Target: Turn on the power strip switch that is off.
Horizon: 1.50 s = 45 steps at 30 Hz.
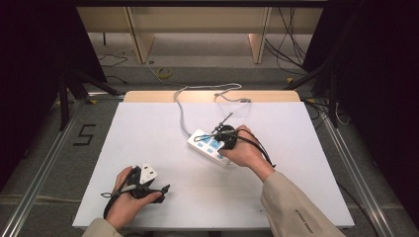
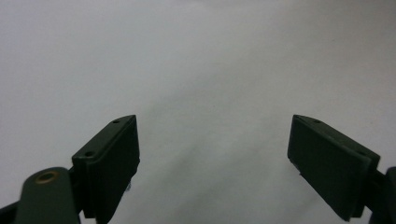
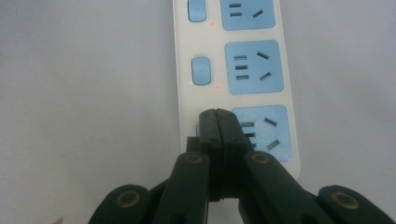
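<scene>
Through the right gripper view I see my right gripper [image 3: 218, 115] with its jaws pressed together, tips resting over the nearest blue switch of the white power strip [image 3: 187, 56]. Beyond the tips, farther along the strip, sits another blue switch [image 3: 201, 70], with a blue socket panel [image 3: 254, 67] just beside it.

white-topped table [image 1: 148, 133], grey floor [image 1: 207, 74], wooden furniture legs [image 1: 141, 42] beyond, loose cables [image 1: 291, 42], black curtains [image 1: 29, 59] both sides

High view overlooks whole table [image 1: 148, 148], right gripper view close above power strip [image 3: 233, 70], shared with high.
</scene>
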### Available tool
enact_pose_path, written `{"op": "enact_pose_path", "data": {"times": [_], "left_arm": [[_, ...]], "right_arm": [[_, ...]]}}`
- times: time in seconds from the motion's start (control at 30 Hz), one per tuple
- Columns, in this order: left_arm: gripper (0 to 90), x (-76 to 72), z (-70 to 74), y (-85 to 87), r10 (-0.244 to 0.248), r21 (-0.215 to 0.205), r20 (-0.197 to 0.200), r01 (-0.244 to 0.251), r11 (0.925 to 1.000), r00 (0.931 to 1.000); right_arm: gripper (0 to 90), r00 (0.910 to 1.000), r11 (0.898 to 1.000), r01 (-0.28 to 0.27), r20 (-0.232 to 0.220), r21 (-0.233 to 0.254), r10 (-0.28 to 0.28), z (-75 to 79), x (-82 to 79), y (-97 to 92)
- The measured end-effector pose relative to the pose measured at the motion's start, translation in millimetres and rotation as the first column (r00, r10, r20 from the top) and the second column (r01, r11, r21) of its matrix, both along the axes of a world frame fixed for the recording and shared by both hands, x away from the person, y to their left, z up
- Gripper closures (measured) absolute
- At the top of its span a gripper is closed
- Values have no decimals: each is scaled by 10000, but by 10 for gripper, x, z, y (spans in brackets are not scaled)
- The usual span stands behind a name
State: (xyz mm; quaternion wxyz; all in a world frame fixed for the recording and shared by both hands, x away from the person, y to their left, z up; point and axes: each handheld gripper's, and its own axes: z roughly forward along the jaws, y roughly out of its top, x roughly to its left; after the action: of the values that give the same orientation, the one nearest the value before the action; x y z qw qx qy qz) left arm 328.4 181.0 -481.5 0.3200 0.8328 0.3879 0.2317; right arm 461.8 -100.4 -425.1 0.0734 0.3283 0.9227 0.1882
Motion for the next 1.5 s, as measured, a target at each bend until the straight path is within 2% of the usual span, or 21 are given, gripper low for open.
{"op": "enact_pose_path", "data": {"times": [0.47, 0.7, 0.97, 1.27, 1.5], "left_arm": [[166, -1, -3, 2, 21, -44, -32, -21, 10000, 10000], [166, 0, -5, -1, 56, -77, -48, -56, 10000, 10000], [166, 0, -3, 3, 79, -96, -64, -79, 9999, 9999], [167, 4, -9, 8, 84, -124, -98, -85, 9999, 9999], [167, 7, -12, 13, 143, -166, -117, -144, 9998, 9998]], "right_arm": [[900, 9998, 9996, 5, 215, 275, -11, 53, -88, -125], [900, 9994, 9984, 111, 310, 561, -129, 78, -136, -221], [866, 9990, 9972, 276, 330, 692, -300, 118, -160, -343], [789, 9974, 9939, 591, 353, 930, -626, 93, -202, -512], [672, 9947, 9850, 920, 332, 1457, -978, 64, -290, -739]]}}
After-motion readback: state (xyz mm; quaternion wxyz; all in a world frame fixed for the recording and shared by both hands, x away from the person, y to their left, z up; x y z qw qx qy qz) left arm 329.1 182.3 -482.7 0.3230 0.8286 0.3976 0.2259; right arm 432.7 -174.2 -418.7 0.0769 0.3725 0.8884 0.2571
